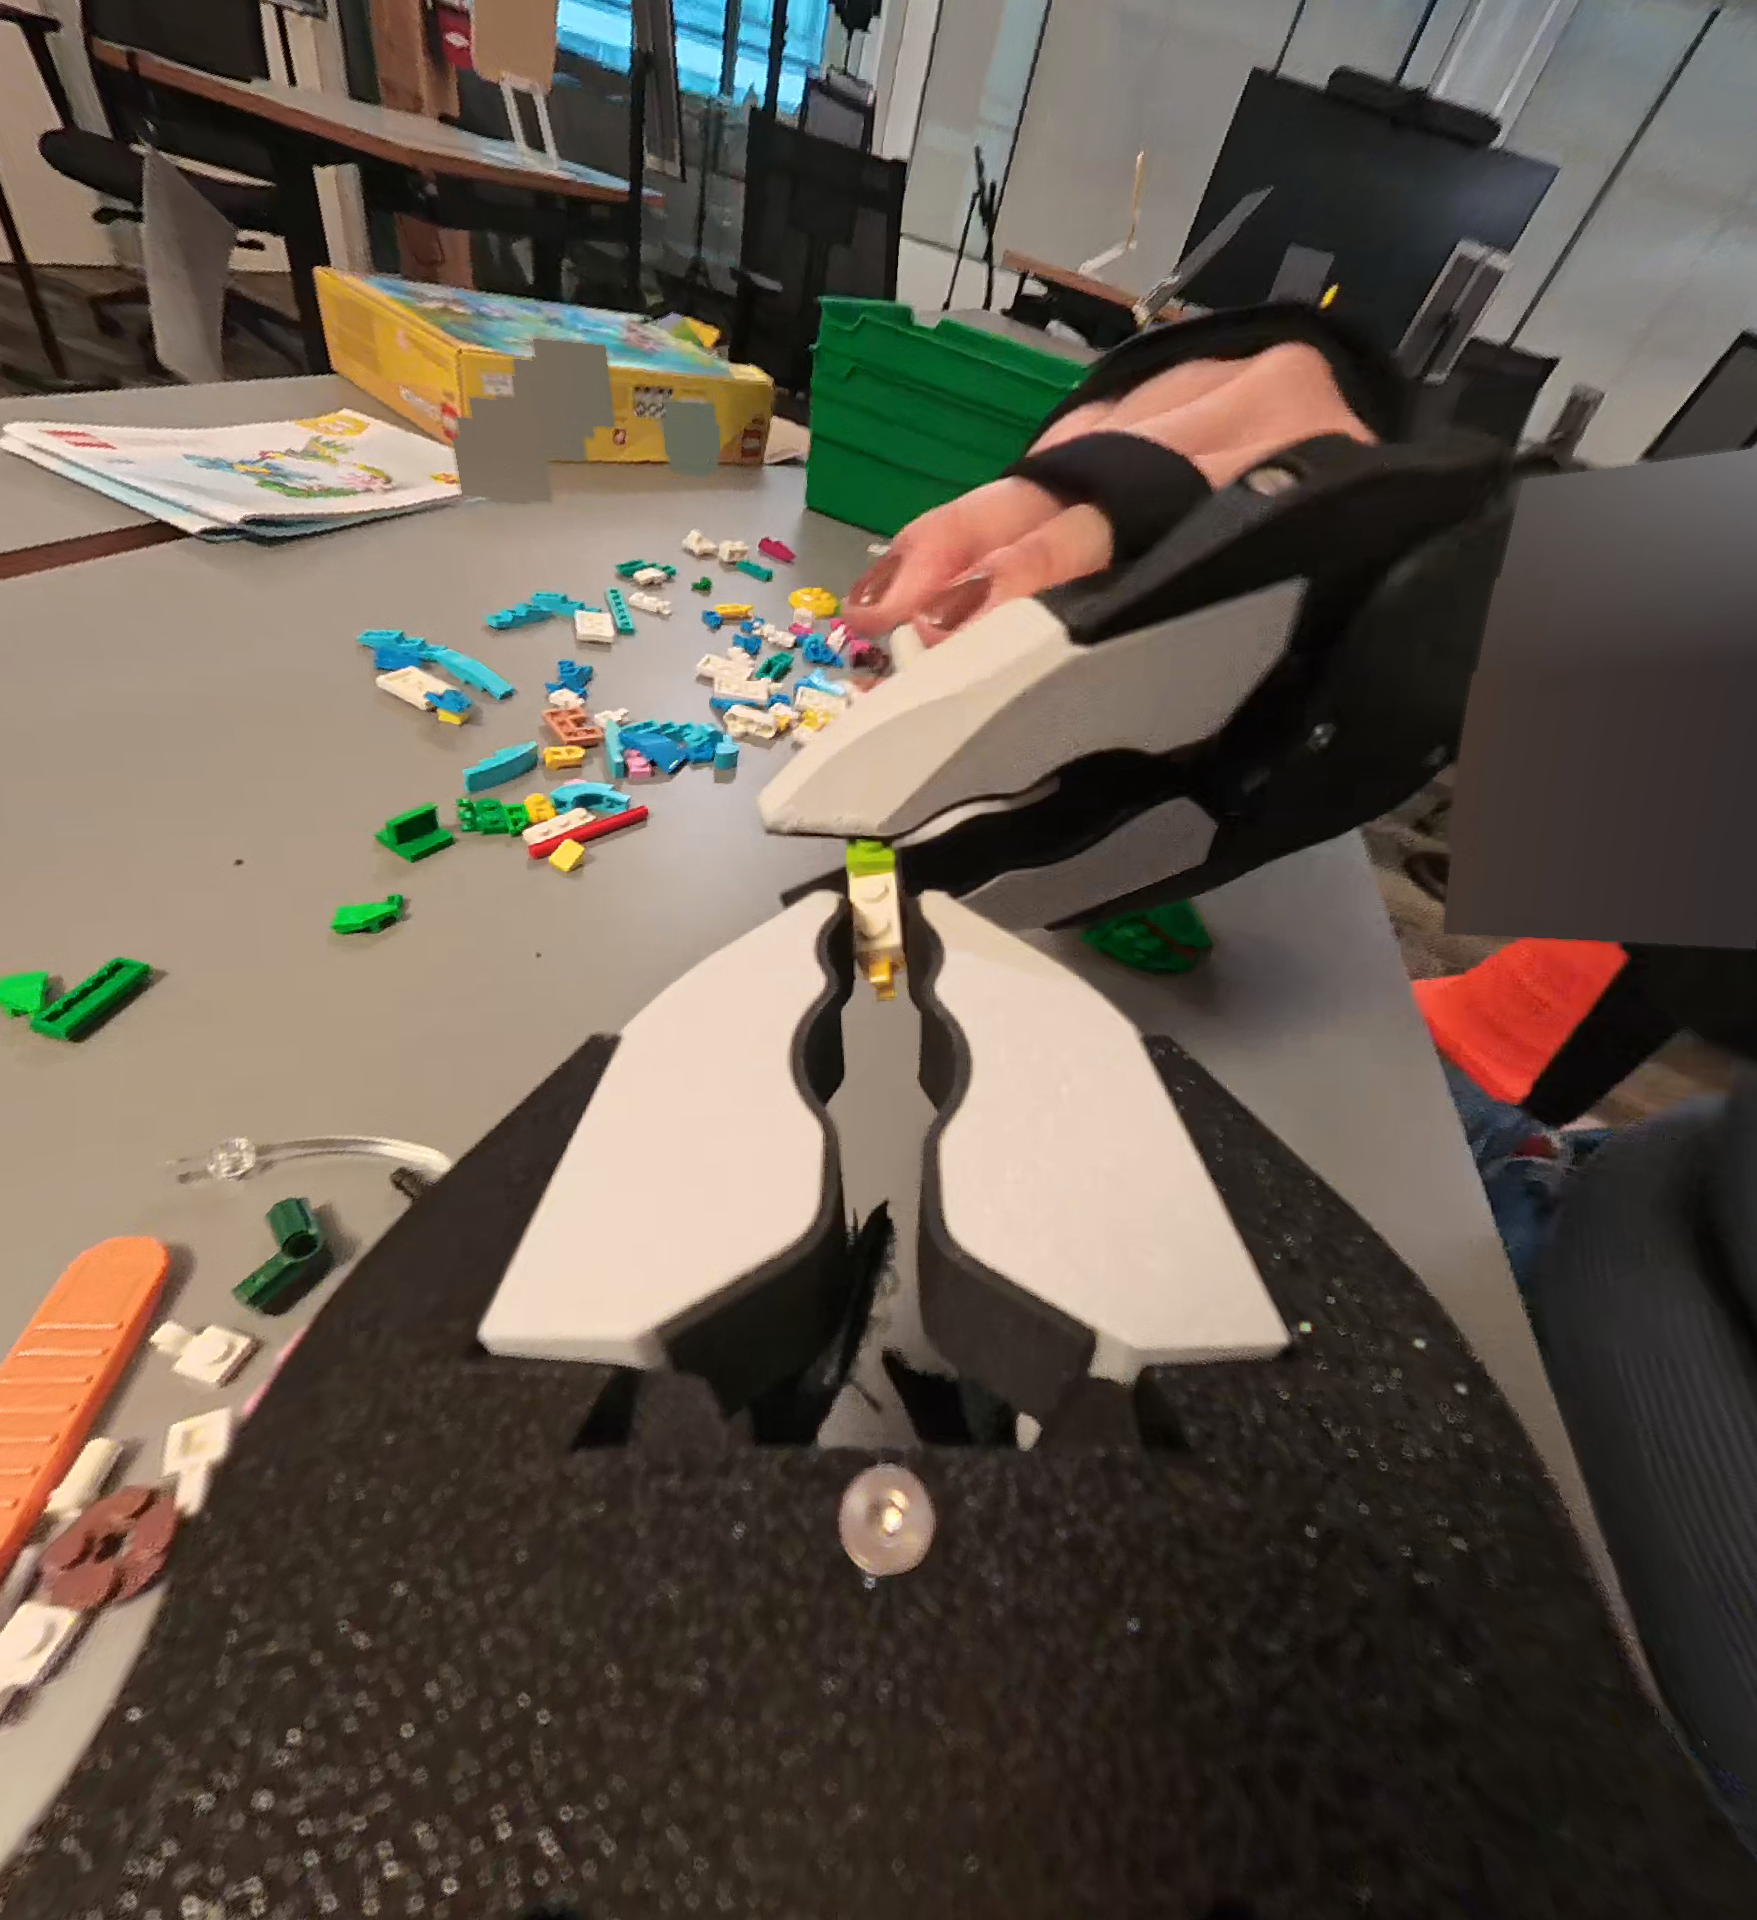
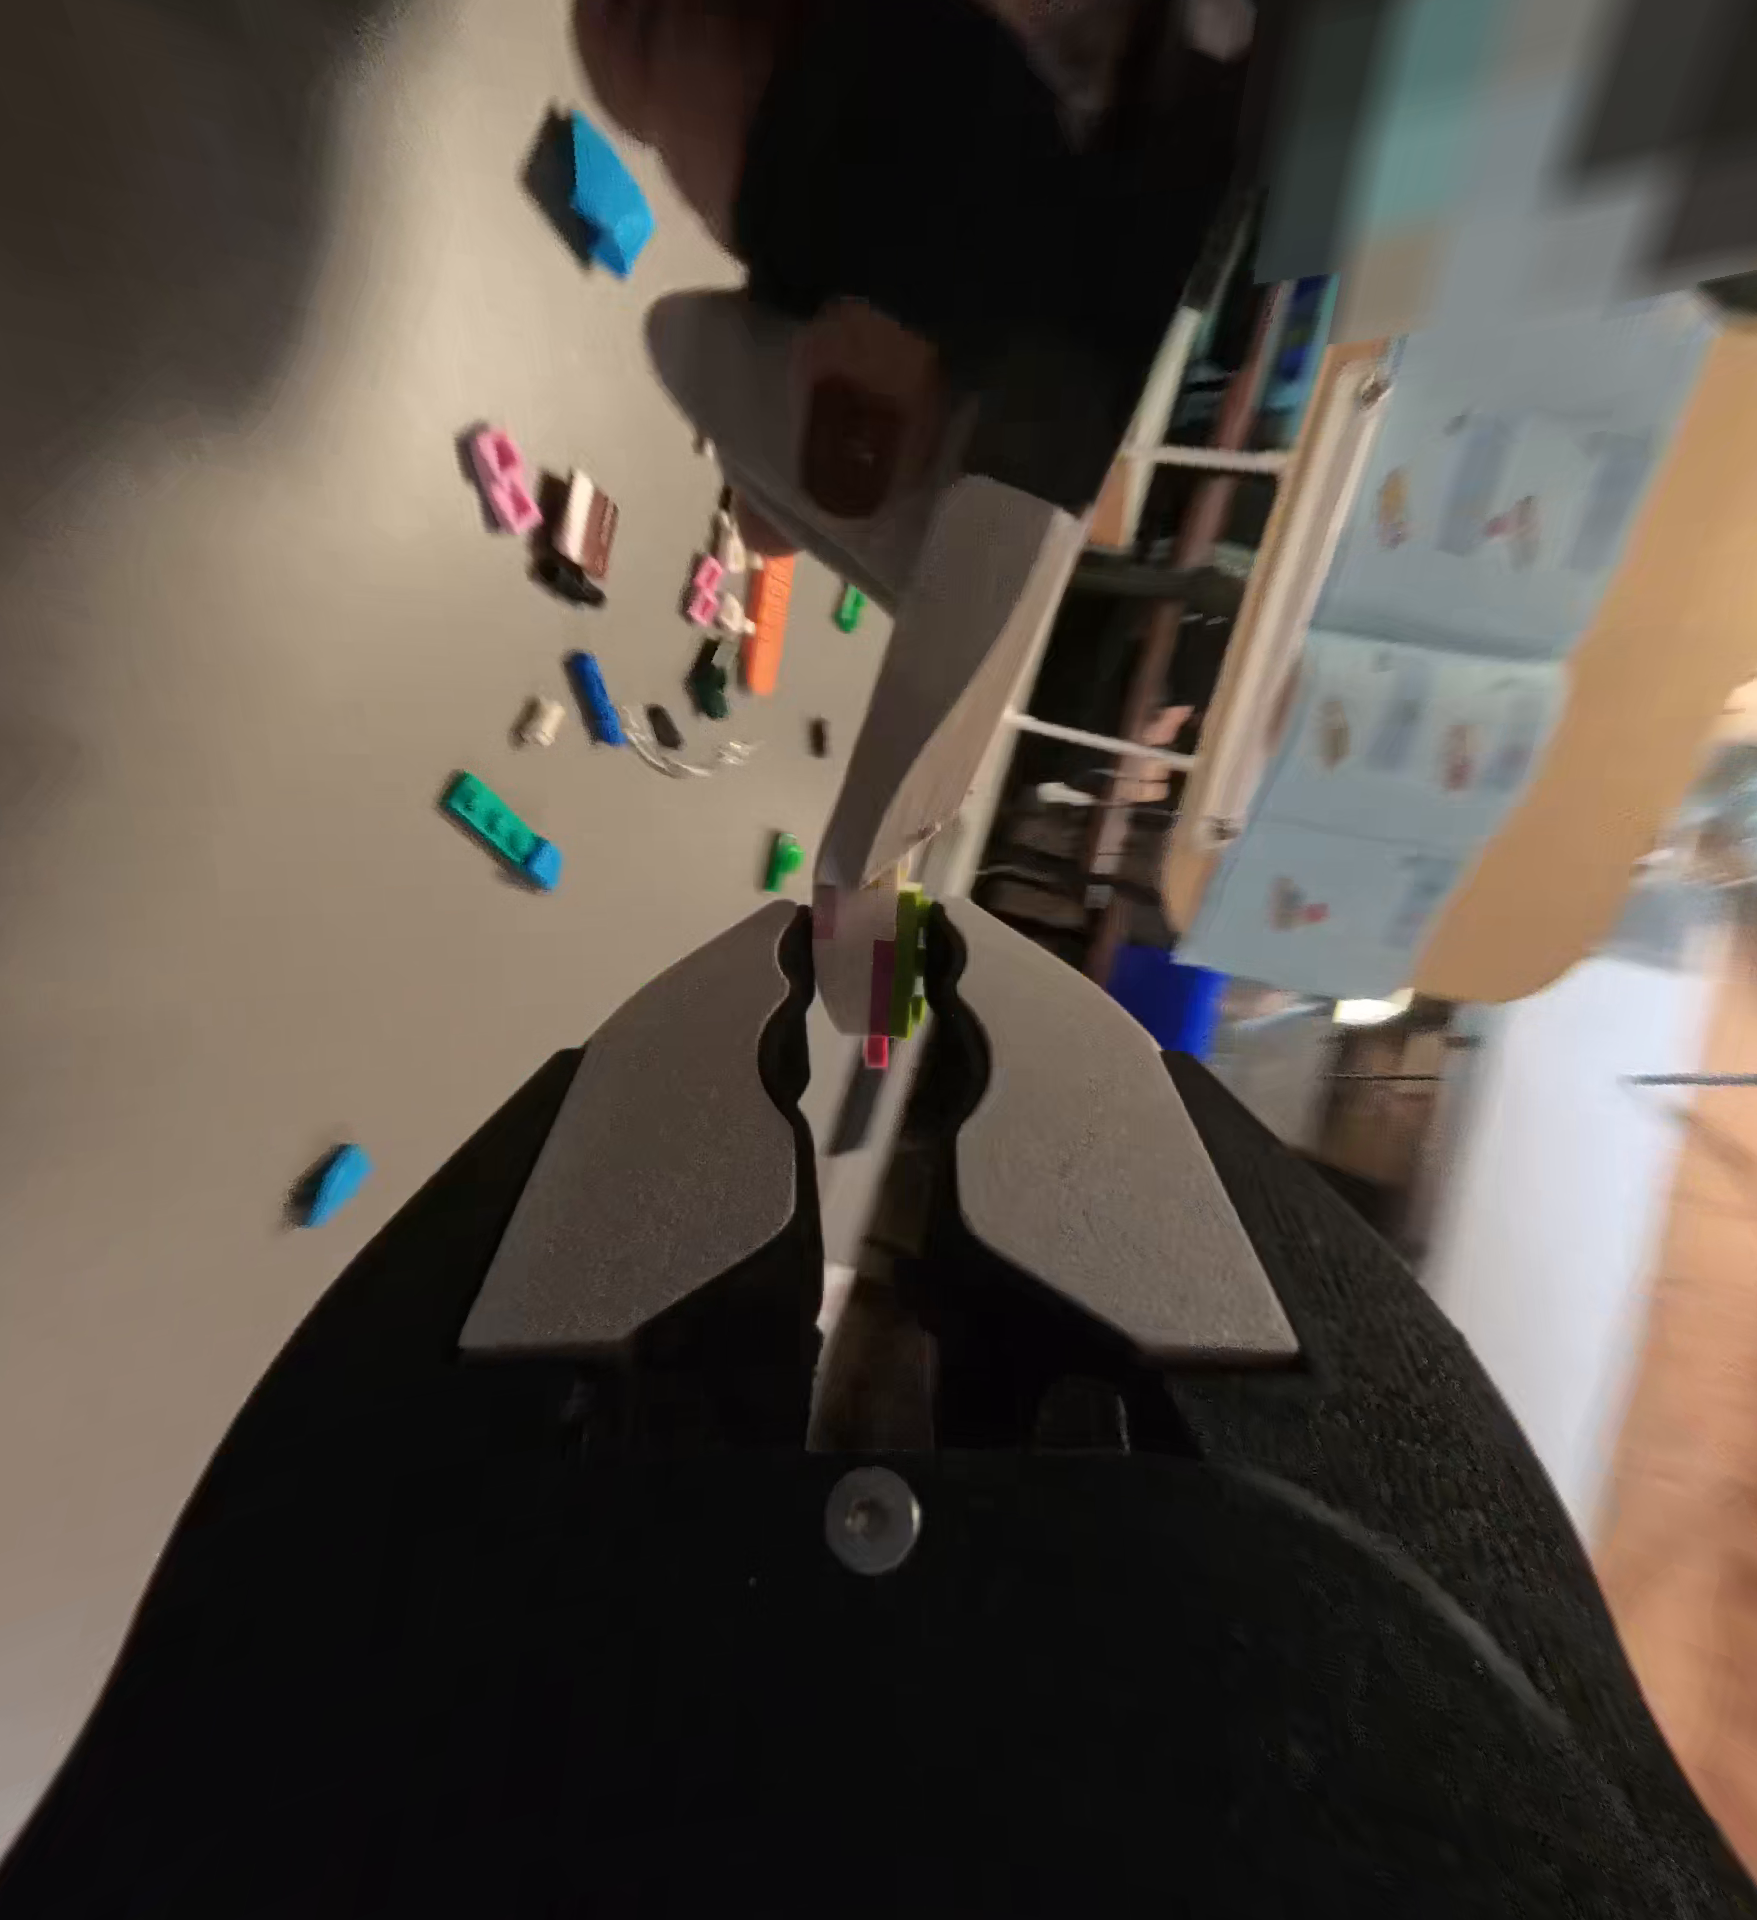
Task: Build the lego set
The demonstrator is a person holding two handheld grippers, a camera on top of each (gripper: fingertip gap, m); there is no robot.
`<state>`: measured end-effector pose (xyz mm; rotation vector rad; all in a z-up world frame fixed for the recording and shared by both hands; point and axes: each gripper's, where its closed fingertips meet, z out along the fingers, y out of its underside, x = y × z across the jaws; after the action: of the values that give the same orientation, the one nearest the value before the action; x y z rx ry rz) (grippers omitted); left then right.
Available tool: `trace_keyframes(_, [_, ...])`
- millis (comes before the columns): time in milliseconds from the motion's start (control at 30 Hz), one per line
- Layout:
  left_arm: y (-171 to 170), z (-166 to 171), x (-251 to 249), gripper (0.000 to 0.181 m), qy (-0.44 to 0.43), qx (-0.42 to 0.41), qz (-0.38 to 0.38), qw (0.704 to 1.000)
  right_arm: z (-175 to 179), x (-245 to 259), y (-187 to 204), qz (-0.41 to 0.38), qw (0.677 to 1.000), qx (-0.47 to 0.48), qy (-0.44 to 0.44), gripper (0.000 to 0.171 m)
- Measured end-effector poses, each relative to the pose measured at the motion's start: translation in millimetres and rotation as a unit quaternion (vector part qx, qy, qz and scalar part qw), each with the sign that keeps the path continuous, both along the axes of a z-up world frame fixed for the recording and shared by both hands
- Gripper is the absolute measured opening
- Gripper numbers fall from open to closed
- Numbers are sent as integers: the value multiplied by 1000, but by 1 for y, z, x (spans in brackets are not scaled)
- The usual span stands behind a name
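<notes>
In the left wrist view my left gripper (image 1: 876, 909) is shut on a small white and yellow lego assembly (image 1: 874, 920), held above the grey table (image 1: 178, 748). A lime green piece (image 1: 868, 858) sits on its top end. My right gripper (image 1: 853, 847) comes in from the right and is shut on that lime piece. In the right wrist view my right gripper (image 2: 866, 920) clamps the lime green piece (image 2: 912, 961) against a white and pink part (image 2: 853, 966). A grey finger (image 2: 915, 717) of the left gripper reaches down to it.
Loose coloured bricks (image 1: 645, 686) are scattered mid-table. A green bin (image 1: 915, 416), a yellow lego box (image 1: 500, 353) and an instruction booklet (image 1: 230, 468) lie at the back. An orange brick separator (image 1: 32, 1392) and small parts lie near left. The table edge runs close on the right.
</notes>
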<state>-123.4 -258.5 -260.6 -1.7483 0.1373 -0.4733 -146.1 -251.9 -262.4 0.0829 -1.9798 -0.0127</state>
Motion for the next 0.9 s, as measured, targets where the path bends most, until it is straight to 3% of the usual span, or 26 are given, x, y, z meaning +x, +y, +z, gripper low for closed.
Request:
trace_keyframes(167, [0,5,0,15,28,10,9,1000,-2,5,-1,-23,991,-110,-78,19])
trace_keyframes(400, [1,-3,4,23,-45,-28,-18,998,0,3,1,-22,991,-112,-70,19])
trace_keyframes(533, [1,1,9,11,-56,-11,-27,998,5,3,-1,-11,997,-70,-43,19])
trace_keyframes(733, [2,4,6,8,-24,8,-10,1000,11,1,-2,-2,1000,-17,-5,19])
trace_keyframes(900, [-1,6,9,9,49,24,-2,999,12,5,-4,2,999,-31,-32,19])
